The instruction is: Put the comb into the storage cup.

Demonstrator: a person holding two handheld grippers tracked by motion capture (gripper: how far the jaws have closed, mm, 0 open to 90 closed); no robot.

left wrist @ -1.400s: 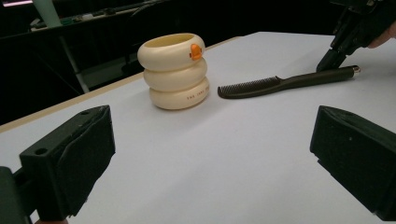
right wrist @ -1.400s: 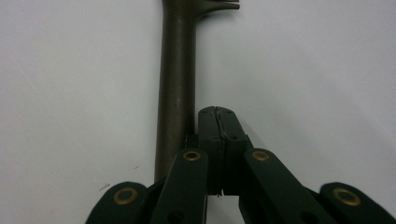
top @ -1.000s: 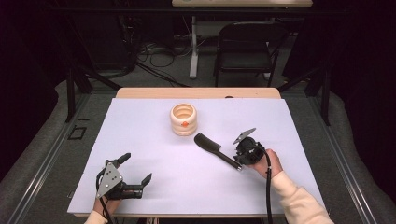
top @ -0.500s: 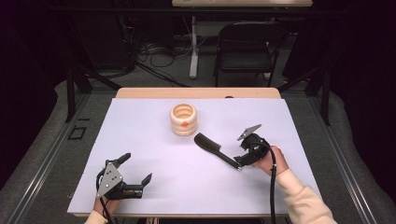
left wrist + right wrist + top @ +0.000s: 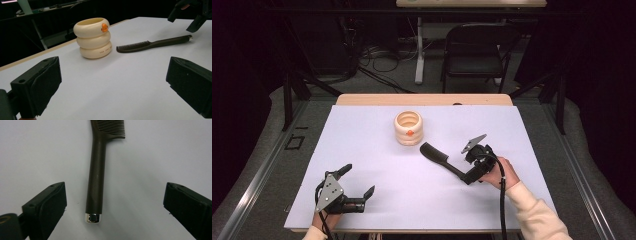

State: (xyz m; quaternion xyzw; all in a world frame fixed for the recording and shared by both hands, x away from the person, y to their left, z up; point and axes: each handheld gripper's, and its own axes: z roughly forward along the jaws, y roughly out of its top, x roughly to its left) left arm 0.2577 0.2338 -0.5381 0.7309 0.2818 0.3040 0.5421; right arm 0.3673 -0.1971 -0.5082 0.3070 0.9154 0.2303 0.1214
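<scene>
A black comb [image 5: 438, 156] lies flat on the white table, teeth end toward a cream ringed cup [image 5: 409, 128] with an orange spot. My right gripper [image 5: 472, 172] hovers over the comb's handle end. Its jaws have just been opening and now stand wide apart. In the right gripper view the handle with its silver cap [image 5: 93, 217] lies between the right gripper's [image 5: 117, 212] jaws, and neither pad touches it. My left gripper [image 5: 359, 180] rests open near the front left edge. Its view shows the left gripper [image 5: 113, 85] facing the cup [image 5: 93, 37] and comb [image 5: 150, 45].
The white table sheet [image 5: 362, 135] ends in a wooden strip [image 5: 422, 100] at the far edge. Beyond it stand a black chair [image 5: 474, 50] and cables on the floor. The other hand's gripper [image 5: 192, 15] hangs at the top right of the left gripper view.
The right gripper's jaws have spread apart at the comb's handle end, and the hand shifted only slightly. The comb and the left gripper have stayed where they were.
</scene>
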